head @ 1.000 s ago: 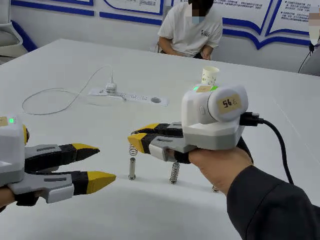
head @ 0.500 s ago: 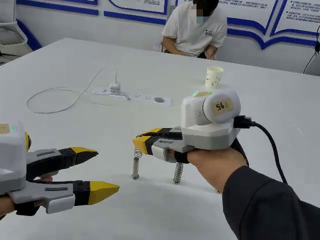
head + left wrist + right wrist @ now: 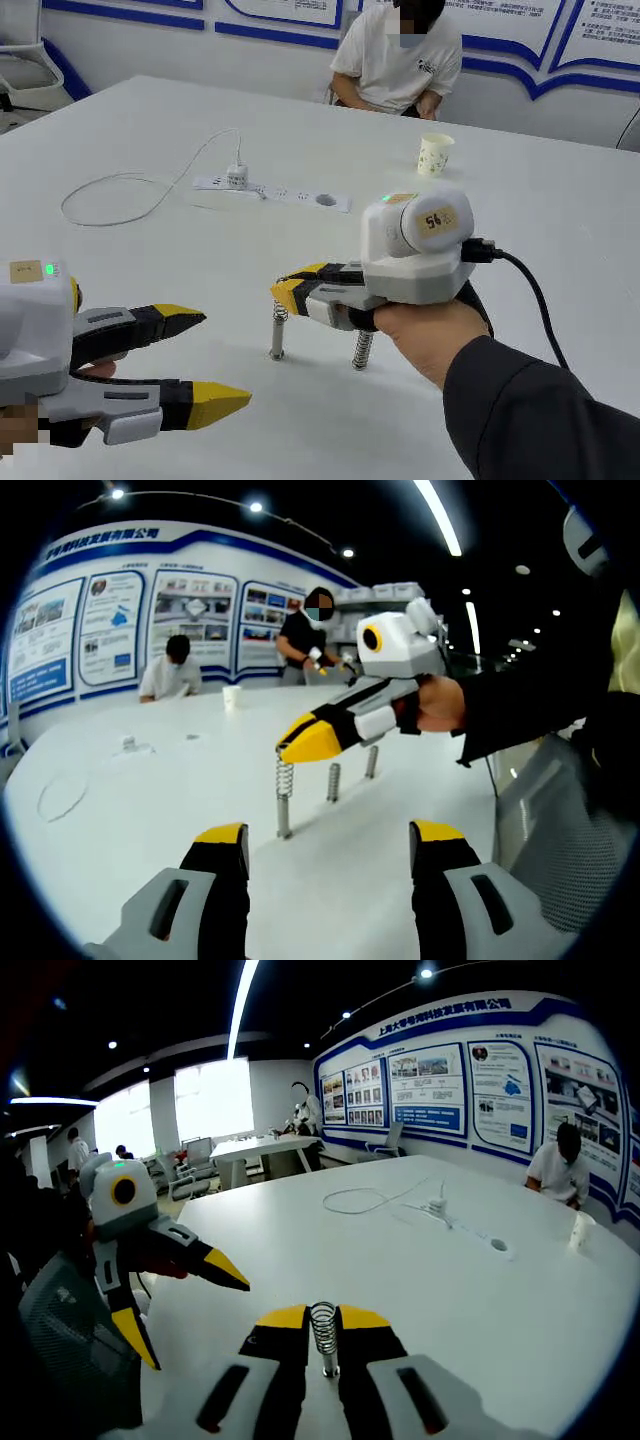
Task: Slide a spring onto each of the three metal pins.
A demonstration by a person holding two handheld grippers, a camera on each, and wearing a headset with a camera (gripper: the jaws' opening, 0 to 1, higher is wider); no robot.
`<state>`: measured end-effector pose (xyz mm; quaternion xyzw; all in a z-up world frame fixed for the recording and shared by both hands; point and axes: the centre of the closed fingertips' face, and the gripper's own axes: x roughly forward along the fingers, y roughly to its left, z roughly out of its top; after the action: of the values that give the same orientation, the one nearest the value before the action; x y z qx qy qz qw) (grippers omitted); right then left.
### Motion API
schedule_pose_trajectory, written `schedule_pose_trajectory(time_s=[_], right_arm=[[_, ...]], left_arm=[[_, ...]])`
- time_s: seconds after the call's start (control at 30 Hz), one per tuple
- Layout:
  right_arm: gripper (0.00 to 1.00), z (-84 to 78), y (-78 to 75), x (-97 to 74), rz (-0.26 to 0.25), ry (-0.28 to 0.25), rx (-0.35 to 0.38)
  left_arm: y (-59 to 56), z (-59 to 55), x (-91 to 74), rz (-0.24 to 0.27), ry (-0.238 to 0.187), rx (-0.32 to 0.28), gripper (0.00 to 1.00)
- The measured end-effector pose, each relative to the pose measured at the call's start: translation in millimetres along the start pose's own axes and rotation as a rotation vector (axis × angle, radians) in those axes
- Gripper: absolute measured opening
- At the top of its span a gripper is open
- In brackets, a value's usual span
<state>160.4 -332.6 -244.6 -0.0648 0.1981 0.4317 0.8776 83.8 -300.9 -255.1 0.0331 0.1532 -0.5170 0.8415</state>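
My right gripper (image 3: 288, 292) is shut on a small steel spring (image 3: 280, 312), holding it upright over the top of the left metal pin (image 3: 277, 342). The right gripper view shows the spring (image 3: 322, 1328) between the shut yellow jaws, with the pin (image 3: 327, 1366) below it. A second pin (image 3: 361, 350) just right of it wears a spring. In the left gripper view the held spring (image 3: 285, 775) sits on the nearest pin (image 3: 284, 818), with two more pins (image 3: 333, 780) behind. My left gripper (image 3: 215, 360) hovers open and empty at the near left.
A white power strip (image 3: 285, 194) with a looping cable lies mid-table. A paper cup (image 3: 433, 155) stands at the far right. A person sits at the table's far edge. The white table (image 3: 150, 250) is bare between the grippers.
The right gripper has lowered the spring from just above the left pin down onto its top. The left gripper stays open. The head camera has shifted a little.
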Motion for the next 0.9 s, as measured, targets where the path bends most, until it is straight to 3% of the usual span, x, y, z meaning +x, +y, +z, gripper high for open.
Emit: schedule_pose_trajectory(time_s=[0.9], right_arm=[[0.12, -25.7, -1.8, 13.3, -0.001, 0.055, 0.015]], left_arm=[[-0.7, -1.7, 0.8, -0.005, 0.004, -0.011, 0.66]])
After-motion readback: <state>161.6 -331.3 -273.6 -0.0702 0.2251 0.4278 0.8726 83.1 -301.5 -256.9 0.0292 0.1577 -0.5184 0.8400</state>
